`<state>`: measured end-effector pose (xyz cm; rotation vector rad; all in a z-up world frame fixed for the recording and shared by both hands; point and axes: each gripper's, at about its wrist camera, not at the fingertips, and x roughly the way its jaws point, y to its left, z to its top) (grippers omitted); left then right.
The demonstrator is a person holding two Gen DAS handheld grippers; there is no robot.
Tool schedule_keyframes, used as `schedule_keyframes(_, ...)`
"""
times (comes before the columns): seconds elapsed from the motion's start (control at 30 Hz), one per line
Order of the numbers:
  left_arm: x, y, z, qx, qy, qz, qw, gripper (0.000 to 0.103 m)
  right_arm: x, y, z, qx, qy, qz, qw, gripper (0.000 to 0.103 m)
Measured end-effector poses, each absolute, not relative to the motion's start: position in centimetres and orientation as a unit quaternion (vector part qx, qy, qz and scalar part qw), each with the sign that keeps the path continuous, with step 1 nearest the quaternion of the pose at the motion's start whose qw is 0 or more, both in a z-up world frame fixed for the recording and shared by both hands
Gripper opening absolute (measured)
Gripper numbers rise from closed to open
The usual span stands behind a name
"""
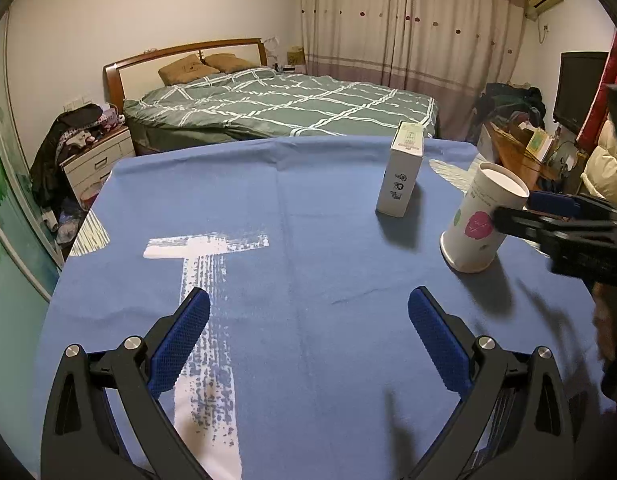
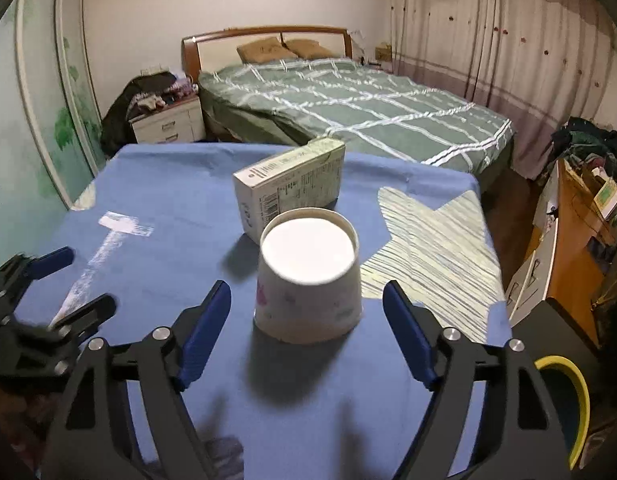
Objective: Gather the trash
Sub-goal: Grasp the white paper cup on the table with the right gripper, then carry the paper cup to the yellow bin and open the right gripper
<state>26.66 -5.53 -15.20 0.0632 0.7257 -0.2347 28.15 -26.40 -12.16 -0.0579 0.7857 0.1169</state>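
Observation:
A white paper cup [image 2: 308,256] with pink and green print stands upside down on the blue cloth [image 2: 168,184]. My right gripper [image 2: 307,292] is open, one blue pad on each side of the cup, and neither pad touches it. Just behind the cup lies a white carton box [image 2: 292,184] on its side. In the left wrist view the cup [image 1: 480,220] is at the right with the right gripper [image 1: 516,208] at its side, and the box [image 1: 402,176] is further back. My left gripper [image 1: 310,300] hangs open over bare cloth with nothing between its fingers; it also shows as the left gripper [image 2: 86,280] beside the right one.
A bed [image 1: 288,108] stands beyond the table's far edge, with a nightstand [image 1: 96,160] to its left. A wooden desk [image 2: 568,240] with clutter runs along the right. A yellow-rimmed dark object [image 2: 576,400] sits at the lower right. White print marks the cloth [image 1: 204,248].

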Motion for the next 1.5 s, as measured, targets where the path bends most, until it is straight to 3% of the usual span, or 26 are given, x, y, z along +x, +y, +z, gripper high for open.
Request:
schedule_keyframes(0.13, 26.3, -6.1, -15.3, 0.037, 0.355, -0.118, 0.927, 0.098, 29.9, -26.0, -13.0, -0.021, 0.395, 0.054, 0.917, 0.074)
schedule_keyframes(0.17, 26.3, -6.2, -15.4, 0.038, 0.356, -0.120, 0.926, 0.098, 30.2, -26.2, -13.2, -0.012, 0.398, 0.059, 0.915, 0.072)
schedule_keyframes(0.2, 26.2, -6.3, -15.3, 0.039, 0.357, -0.121, 0.925, 0.098, 30.2, -26.6, -13.2, -0.008, 0.399, 0.061, 0.915, 0.063)
schedule_keyframes(0.4, 26.1, -6.5, -15.4, 0.041, 0.357, -0.123, 0.925, 0.098, 29.6, -28.1, -13.4, 0.009, 0.400, 0.059, 0.915, 0.058)
schedule_keyframes(0.87, 26.3, -7.4, -15.6, 0.046, 0.372, -0.142, 0.916, 0.098, 20.8, -41.2, -10.6, 0.104, 0.367, -0.125, 0.916, 0.059)
schedule_keyframes(1.17, 27.1, -11.3, -13.4, 0.070, 0.386, -0.196, 0.899, 0.098, 17.4, -49.8, -14.6, 0.133, 0.406, -0.230, 0.874, 0.061)
schedule_keyframes(1.37, 29.8, -13.5, -12.8, 0.068, 0.406, -0.205, 0.888, 0.098, 16.2, -52.4, -16.4, 0.149, 0.407, -0.243, 0.868, 0.071)
schedule_keyframes(1.5, 31.6, -14.6, -12.6, 0.077, 0.407, -0.198, 0.888, 0.098, 15.5, -53.3, -16.7, 0.154, 0.402, -0.244, 0.869, 0.072)
